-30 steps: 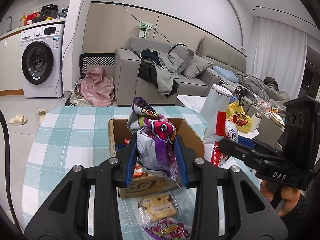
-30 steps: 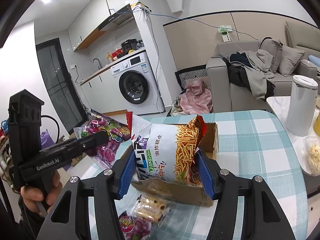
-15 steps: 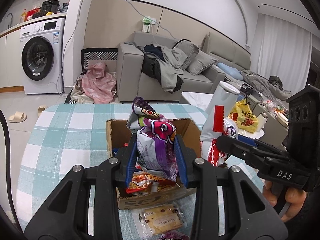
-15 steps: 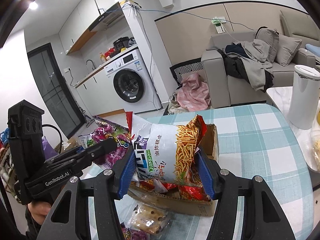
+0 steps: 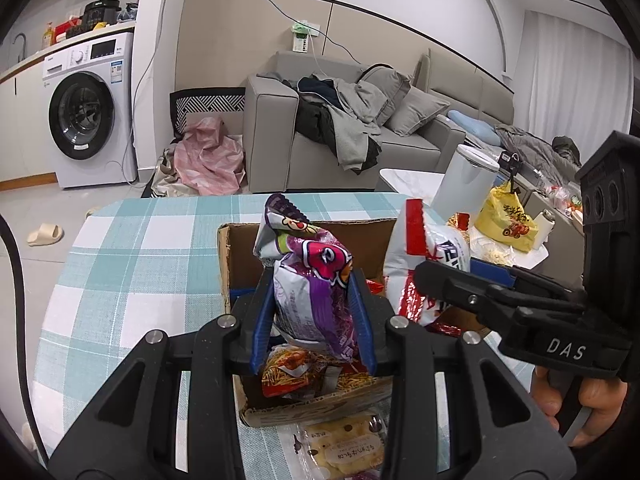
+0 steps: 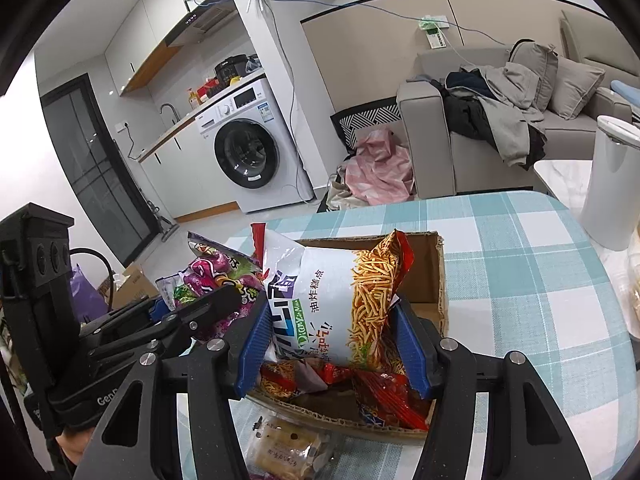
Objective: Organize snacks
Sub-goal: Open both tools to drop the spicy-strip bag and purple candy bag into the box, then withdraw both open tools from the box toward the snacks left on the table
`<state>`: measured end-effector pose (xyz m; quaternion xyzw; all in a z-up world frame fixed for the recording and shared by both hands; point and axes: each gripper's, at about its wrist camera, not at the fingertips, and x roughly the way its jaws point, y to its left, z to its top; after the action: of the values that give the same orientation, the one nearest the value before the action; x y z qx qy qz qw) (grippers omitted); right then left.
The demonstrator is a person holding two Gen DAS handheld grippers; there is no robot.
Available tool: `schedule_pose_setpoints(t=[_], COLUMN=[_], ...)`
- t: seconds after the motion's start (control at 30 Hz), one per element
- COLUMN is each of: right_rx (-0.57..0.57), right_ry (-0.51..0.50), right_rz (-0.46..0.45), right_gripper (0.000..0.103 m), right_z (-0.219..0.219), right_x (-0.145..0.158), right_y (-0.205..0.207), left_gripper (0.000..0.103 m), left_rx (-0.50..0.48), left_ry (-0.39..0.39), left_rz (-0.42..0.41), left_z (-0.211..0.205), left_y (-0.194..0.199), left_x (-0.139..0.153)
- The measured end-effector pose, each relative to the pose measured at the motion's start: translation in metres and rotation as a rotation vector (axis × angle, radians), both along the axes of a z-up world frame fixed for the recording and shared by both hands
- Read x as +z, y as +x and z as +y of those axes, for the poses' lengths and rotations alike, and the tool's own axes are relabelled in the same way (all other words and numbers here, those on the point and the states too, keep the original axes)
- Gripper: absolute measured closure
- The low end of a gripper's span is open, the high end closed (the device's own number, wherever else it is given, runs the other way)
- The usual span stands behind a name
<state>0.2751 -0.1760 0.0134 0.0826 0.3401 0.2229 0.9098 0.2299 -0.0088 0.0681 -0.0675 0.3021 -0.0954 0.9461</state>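
We hold both bags over the cardboard box (image 6: 434, 276) at twelve o'clock — left gripper (image 5: 313, 322) clamps the purple snack bag (image 5: 310, 280), right gripper (image 6: 334, 350) clamps the white fries bag (image 6: 332, 300). Next, likely — lower, then release.

I see a purple snack bag (image 5: 312, 292) held upright over the open cardboard box (image 5: 240, 248), a white fries bag (image 6: 332, 296) beside it, red packets (image 6: 384, 396) inside, and a biscuit pack (image 5: 344, 448) on the desk before it.
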Motion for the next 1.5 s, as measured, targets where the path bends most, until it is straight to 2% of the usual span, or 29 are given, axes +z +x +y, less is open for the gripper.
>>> schedule_pose_setpoints(t=[0.37,0.53,0.63,0.67,0.7,0.73,0.77,0.8,0.9,0.93,1.0,1.33,1.5], right_rx=[-0.014,-0.014,0.001,-0.003,-0.010,-0.017,-0.019,-0.020,-0.025,-0.025,-0.019,0.017,0.013], right_ry=[-0.021,-0.022,-0.011,-0.021,-0.028,-0.033,-0.035,-0.036,-0.032,-0.030,-0.033,-0.066,-0.055], right_rz=[0.026,0.049,0.032,0.020,0.008,-0.004,-0.009,-0.015,-0.027,-0.024,-0.003,0.053,0.007], right_gripper=[0.043,0.041,0.039,0.035,0.031,0.030,0.025,0.019,0.002,0.001,0.001,0.000,0.000], right_z=[0.004,0.004,0.002,0.001,0.000,-0.003,-0.006,-0.009,-0.020,-0.024,-0.030,-0.041,-0.043], right_x=[-0.013,-0.019,-0.017,-0.015,-0.013,-0.011,-0.009,-0.007,-0.004,-0.004,-0.005,-0.026,-0.031], right_y=[0.013,0.018,0.013,0.010,0.008,0.004,0.003,-0.001,-0.010,-0.014,-0.021,-0.065,-0.083], left_gripper=[0.071,0.071,0.069,0.061,0.048,0.040,0.025,0.020,0.016,0.013,0.001,0.001,0.001], left_rx=[0.018,0.030,0.028,0.029,0.033,0.039,0.043,0.049,0.040,0.041,0.052,0.046,0.053], left_ry=[0.055,0.056,0.058,0.058,0.057,0.056,0.056,0.059,0.064,0.062,0.062,0.074,0.078], left_rz=[0.011,0.028,0.029,0.031,0.033,0.031,0.025,0.012,-0.005,-0.003,0.002,0.038,0.047], left_z=[-0.008,-0.007,-0.005,-0.005,-0.004,-0.003,-0.001,0.000,0.005,0.006,0.009,0.016,0.019], left_y=[0.007,0.010,0.007,0.004,0.001,-0.003,-0.007,-0.013,-0.029,-0.036,-0.044,-0.099,-0.116], left_x=[-0.011,-0.013,-0.011,-0.010,-0.009,-0.007,-0.005,-0.004,0.000,0.002,0.002,-0.010,-0.019])
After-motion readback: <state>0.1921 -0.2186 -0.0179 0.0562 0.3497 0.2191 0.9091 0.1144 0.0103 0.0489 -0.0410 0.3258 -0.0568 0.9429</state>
